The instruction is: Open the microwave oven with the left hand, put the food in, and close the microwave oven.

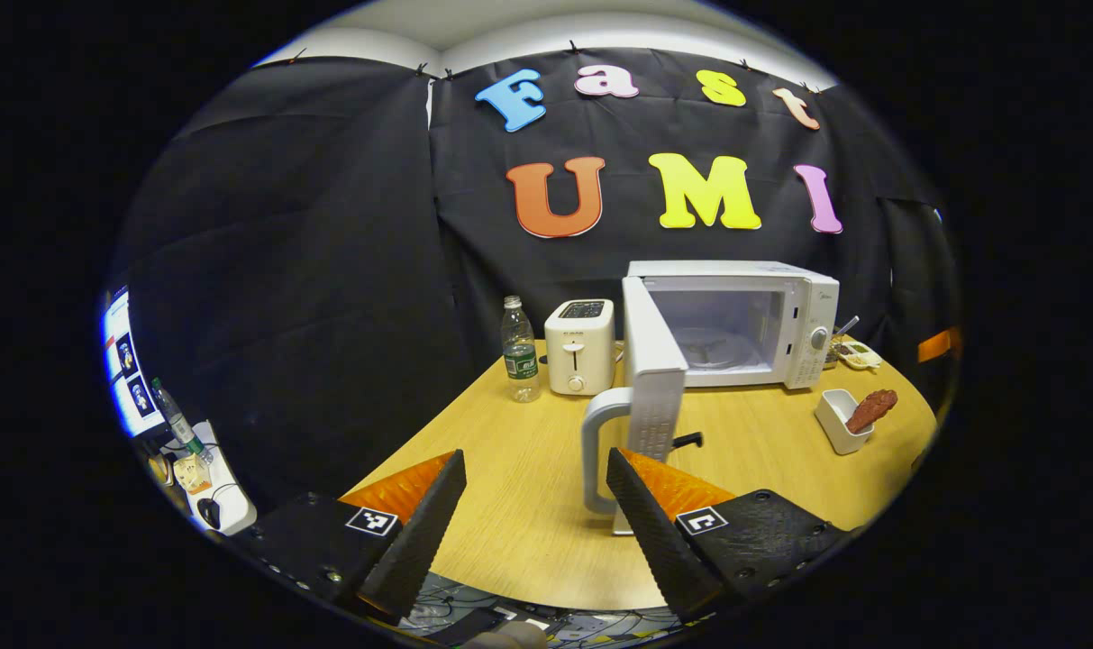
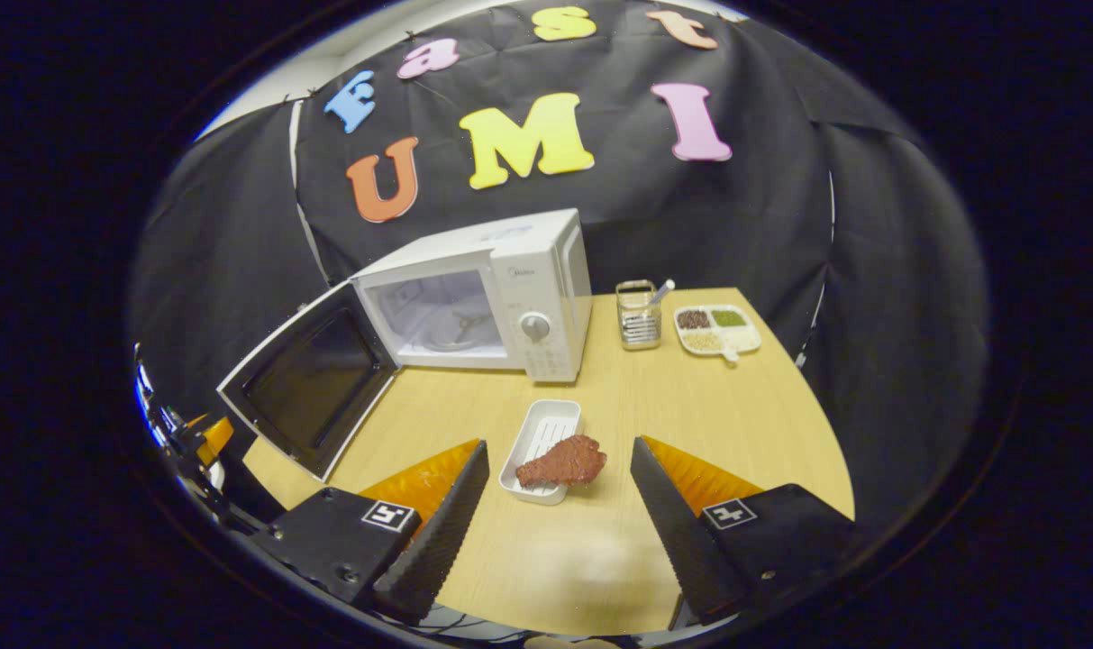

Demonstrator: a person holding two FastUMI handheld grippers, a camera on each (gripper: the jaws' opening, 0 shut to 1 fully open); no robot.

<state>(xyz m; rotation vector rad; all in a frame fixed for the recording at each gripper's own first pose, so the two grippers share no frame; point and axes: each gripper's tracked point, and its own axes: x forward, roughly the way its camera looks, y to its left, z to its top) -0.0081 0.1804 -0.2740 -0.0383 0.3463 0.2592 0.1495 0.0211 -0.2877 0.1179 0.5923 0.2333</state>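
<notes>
The white microwave (image 1: pixel 762 315) stands at the back of the table with its door (image 1: pixel 651 388) swung wide open, and the empty cavity shows. My left gripper (image 1: pixel 537 518) is open, just short of the door's pale handle (image 1: pixel 597 455), touching nothing. In the right gripper view the microwave (image 2: pixel 519 297) sits at centre left with its door (image 2: pixel 307 388) hanging open to the left. A brown piece of meat (image 2: pixel 562 461) rests on the near end of a small white tray (image 2: pixel 539 446). My right gripper (image 2: pixel 560 523) is open, with the tray and meat ahead between its fingers.
A white toaster (image 1: pixel 579 347) and a clear water bottle (image 1: pixel 519 350) stand left of the microwave. A metal utensil holder (image 2: pixel 638 315) and a divided dish of grains (image 2: pixel 717 329) sit at the back right. The wooden table (image 2: pixel 690 406) ends in a curved front edge.
</notes>
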